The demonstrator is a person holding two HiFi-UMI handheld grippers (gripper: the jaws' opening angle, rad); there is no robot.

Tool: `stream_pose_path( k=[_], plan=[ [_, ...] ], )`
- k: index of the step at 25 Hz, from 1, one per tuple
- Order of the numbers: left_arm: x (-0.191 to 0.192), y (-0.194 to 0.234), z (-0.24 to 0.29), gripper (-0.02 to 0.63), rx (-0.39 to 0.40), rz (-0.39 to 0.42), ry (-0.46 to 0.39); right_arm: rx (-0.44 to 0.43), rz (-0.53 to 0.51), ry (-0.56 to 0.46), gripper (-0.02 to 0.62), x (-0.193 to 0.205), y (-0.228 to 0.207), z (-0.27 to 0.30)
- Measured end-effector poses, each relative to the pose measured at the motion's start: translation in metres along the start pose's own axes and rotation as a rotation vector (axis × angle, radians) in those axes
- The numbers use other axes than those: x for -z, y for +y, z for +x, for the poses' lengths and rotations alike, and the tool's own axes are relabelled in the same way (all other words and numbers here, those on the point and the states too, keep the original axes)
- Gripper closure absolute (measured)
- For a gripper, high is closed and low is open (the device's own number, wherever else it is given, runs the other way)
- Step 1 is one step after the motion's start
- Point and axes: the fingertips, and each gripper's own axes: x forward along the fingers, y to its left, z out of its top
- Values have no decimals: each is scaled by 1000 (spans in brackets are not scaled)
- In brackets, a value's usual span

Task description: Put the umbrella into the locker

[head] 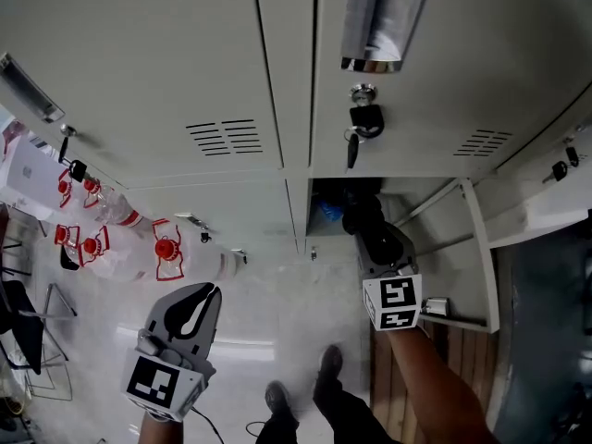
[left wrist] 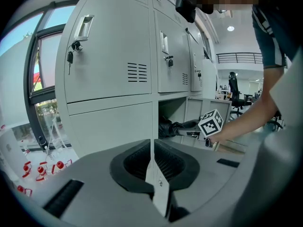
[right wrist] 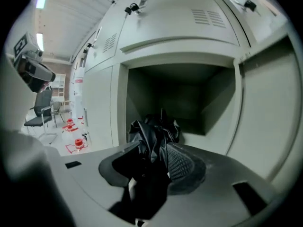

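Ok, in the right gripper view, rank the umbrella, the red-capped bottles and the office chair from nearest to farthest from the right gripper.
1. umbrella, between the right gripper's jaws.
2. red-capped bottles, low to the left.
3. office chair, far left, behind the bottles.

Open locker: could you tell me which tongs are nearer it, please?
Right. The right tongs, gripping the umbrella, are at the mouth of the open locker; the left tongs hang to its left.

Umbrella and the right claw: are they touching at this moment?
Touching. The right gripper view shows the black umbrella wedged in the right claw, its fabric lying against both jaws.
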Motion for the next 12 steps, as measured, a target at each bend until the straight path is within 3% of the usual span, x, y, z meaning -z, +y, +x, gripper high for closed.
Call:
stream_pose_path(
  k=[4,9,12],
  plan=[
    [-1,0,0,566,0,7,2,37,-76,-110,433,-47,5,-11],
    [-3,4,0,566,-2,3,2,38,-119,-153,439,-66,5,-19],
    [-2,6,2,566,-1,1,0,57,-130,-279,460,-104,4,-36]
  ],
)
